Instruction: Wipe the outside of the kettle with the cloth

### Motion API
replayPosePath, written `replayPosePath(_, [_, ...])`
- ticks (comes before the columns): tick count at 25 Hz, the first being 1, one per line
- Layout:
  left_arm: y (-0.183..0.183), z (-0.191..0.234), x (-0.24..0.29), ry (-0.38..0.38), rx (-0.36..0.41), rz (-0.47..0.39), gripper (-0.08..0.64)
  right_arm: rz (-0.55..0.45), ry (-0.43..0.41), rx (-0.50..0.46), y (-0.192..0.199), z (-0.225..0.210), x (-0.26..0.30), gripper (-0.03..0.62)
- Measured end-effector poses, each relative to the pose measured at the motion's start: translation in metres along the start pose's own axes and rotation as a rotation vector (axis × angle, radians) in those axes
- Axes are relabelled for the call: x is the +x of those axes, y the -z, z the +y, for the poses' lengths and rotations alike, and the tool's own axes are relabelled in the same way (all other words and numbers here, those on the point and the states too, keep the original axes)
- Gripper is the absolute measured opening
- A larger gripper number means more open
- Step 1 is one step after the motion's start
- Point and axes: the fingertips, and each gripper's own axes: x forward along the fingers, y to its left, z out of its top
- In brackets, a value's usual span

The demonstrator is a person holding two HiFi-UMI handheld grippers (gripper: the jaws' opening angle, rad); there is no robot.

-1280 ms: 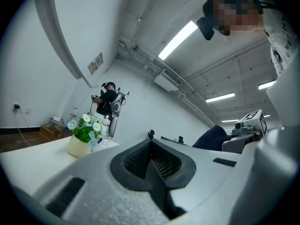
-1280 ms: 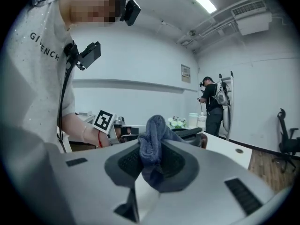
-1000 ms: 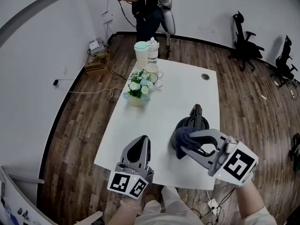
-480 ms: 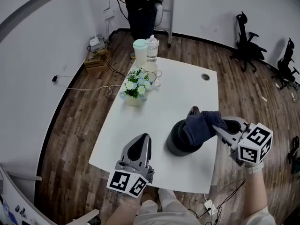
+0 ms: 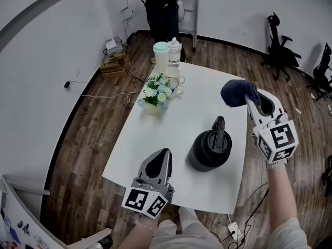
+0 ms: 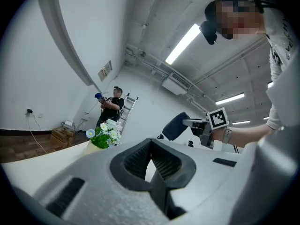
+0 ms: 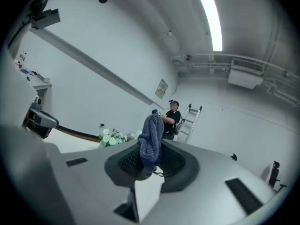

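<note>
A black kettle (image 5: 209, 149) with its tall handle stands on the white table (image 5: 171, 134), near the right front. My right gripper (image 5: 252, 98) is raised beyond and to the right of the kettle, apart from it, shut on a dark blue cloth (image 5: 236, 92). In the right gripper view the cloth (image 7: 152, 136) hangs bunched from the jaws of that gripper (image 7: 149, 165). My left gripper (image 5: 158, 164) hovers at the table's front edge, left of the kettle, shut with nothing in it. The left gripper view shows the cloth (image 6: 174, 126) held high; the kettle is hidden there.
A pot of flowers (image 5: 155, 95), a pale jug (image 5: 161, 56), a bottle (image 5: 175, 51) and a glass mug (image 5: 173, 78) stand at the table's far left. A person (image 5: 158, 4) stands by a ladder beyond. Office chairs (image 5: 280, 45) sit at the far right.
My right gripper has lifted the cloth off the kettle and carried it up and away to the far right. The left gripper has stayed at the front edge.
</note>
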Motion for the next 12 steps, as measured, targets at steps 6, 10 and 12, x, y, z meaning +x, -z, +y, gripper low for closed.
replayPosePath(6, [-0.012, -0.023, -0.002, 0.076, 0.020, -0.002, 0.005, -0.334, -0.048, 0.212, -0.089, 0.021, -0.098, 0.055])
replayPosePath(10, [0.008, -0.044, -0.005, 0.152, 0.020, 0.043, 0.006, -0.254, -0.216, 0.347, -0.072, 0.095, -0.150, 0.055])
replayPosePath(12, [0.018, -0.049, -0.014, 0.167, 0.017, 0.068, 0.005, -0.157, -0.260, 0.397, -0.042, 0.135, -0.167, 0.055])
